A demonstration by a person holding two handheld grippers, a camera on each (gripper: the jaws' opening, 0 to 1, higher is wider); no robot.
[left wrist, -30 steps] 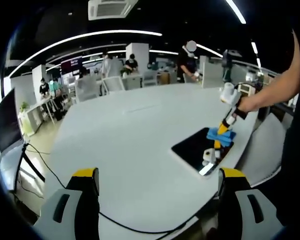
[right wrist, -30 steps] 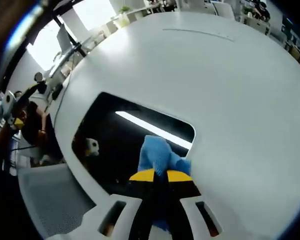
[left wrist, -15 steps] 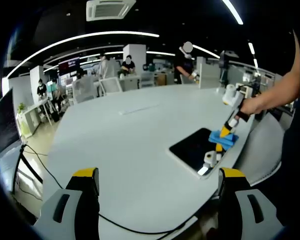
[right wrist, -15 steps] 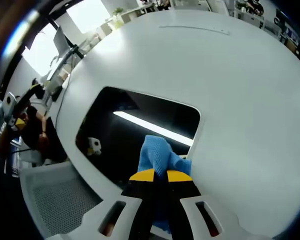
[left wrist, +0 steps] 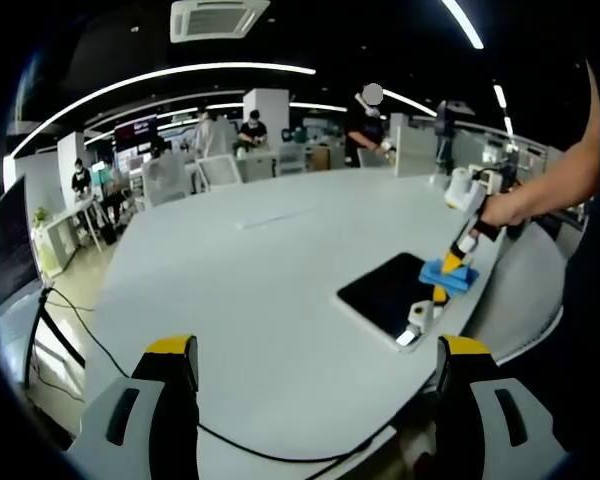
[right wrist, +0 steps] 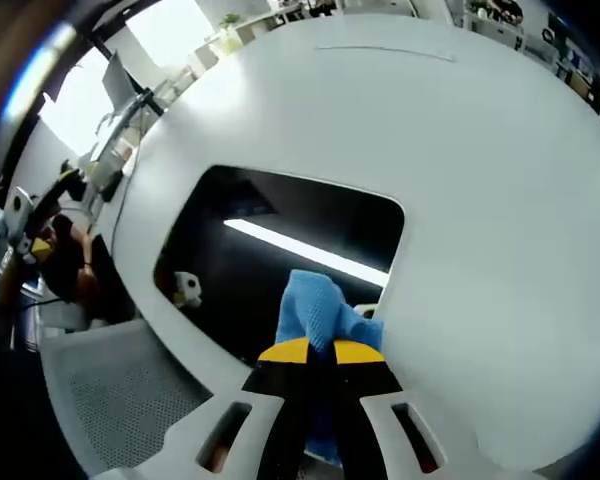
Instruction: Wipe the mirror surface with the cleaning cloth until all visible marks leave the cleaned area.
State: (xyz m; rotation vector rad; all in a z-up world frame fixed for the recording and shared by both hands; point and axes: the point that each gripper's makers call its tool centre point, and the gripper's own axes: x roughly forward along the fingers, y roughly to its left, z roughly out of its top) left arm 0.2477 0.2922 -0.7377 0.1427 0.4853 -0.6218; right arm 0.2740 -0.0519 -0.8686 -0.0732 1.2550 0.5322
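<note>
Your right gripper (right wrist: 320,352) is clamped on the blue cloth (right wrist: 320,312), pressed to the near edge of the mirror (right wrist: 280,255) that lies flat by the counter (left wrist: 270,290) rim; your left gripper (left wrist: 315,365) hangs open, well apart. The cloth sits at the mirror's margin, so a stroke may run off onto the counter. Pushing hard could slide the unheld mirror toward the rim.
</note>
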